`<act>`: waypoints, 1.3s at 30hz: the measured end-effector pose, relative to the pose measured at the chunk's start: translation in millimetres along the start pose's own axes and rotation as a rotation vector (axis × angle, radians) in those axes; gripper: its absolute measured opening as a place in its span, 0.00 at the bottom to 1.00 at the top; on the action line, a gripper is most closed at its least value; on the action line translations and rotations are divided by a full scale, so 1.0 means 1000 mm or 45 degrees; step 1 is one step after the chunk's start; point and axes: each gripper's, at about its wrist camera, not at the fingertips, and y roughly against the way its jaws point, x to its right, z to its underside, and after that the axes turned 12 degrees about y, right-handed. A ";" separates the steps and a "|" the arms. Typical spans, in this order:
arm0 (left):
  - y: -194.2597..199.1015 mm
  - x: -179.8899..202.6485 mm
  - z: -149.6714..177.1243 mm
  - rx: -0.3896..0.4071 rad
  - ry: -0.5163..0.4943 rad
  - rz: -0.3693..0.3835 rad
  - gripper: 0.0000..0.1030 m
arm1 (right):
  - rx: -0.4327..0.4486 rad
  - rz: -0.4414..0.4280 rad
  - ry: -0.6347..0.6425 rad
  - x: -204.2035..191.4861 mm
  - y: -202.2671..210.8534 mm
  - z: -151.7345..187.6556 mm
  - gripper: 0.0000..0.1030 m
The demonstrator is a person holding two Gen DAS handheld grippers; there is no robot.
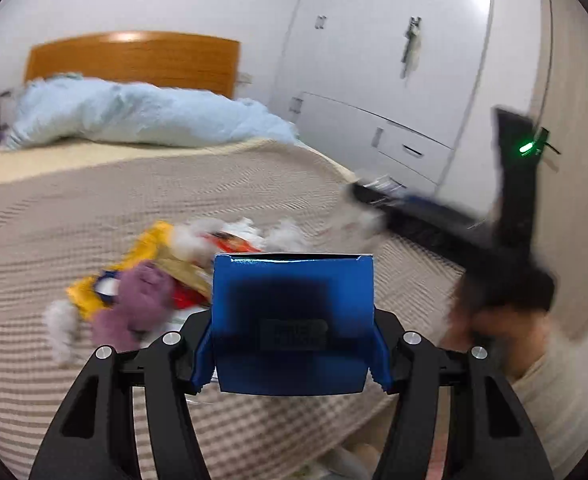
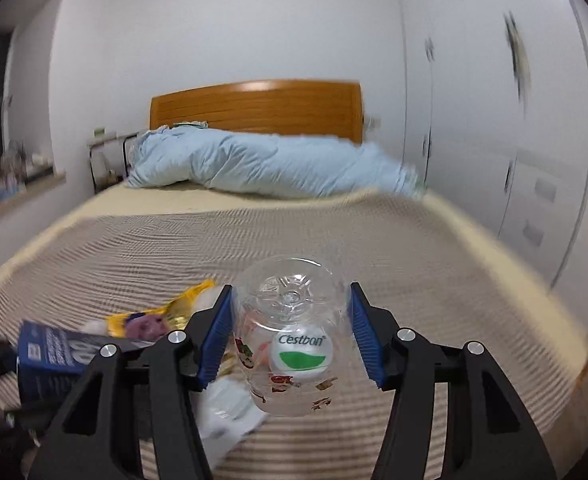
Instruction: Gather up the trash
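Observation:
In the left wrist view my left gripper (image 1: 292,360) is shut on an open blue cardboard box (image 1: 294,312), held upright between the blue pads. Behind it on the bed lies a trash pile: a yellow wrapper (image 1: 150,248), a purple fluffy piece (image 1: 134,300), white tissues (image 1: 282,236) and a red-orange wrapper (image 1: 234,242). My right gripper (image 1: 367,200) crosses in blurred from the right. In the right wrist view the right gripper (image 2: 292,340) is shut on a clear plastic bottle (image 2: 290,300), its white and green cap (image 2: 299,354) facing the camera. The blue box (image 2: 54,352) shows at left.
The striped beige bedspread (image 2: 333,232) covers the bed, with a light-blue duvet (image 2: 262,164) bunched below the wooden headboard (image 2: 254,108). White wardrobe doors and drawers (image 1: 393,80) stand to the right of the bed. A white plastic wrapper (image 2: 226,412) lies near the bed's front edge.

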 end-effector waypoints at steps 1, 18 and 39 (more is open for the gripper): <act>-0.009 0.004 0.005 -0.019 -0.026 -0.044 0.56 | -0.012 -0.025 -0.128 0.007 -0.005 0.013 0.53; -0.051 -0.020 0.029 -0.147 -0.058 -0.326 0.55 | 0.131 -0.240 -0.551 0.070 0.029 0.047 0.52; -0.074 0.004 0.021 -0.164 0.016 0.020 0.87 | 0.127 -0.561 -1.000 0.136 0.005 0.151 0.53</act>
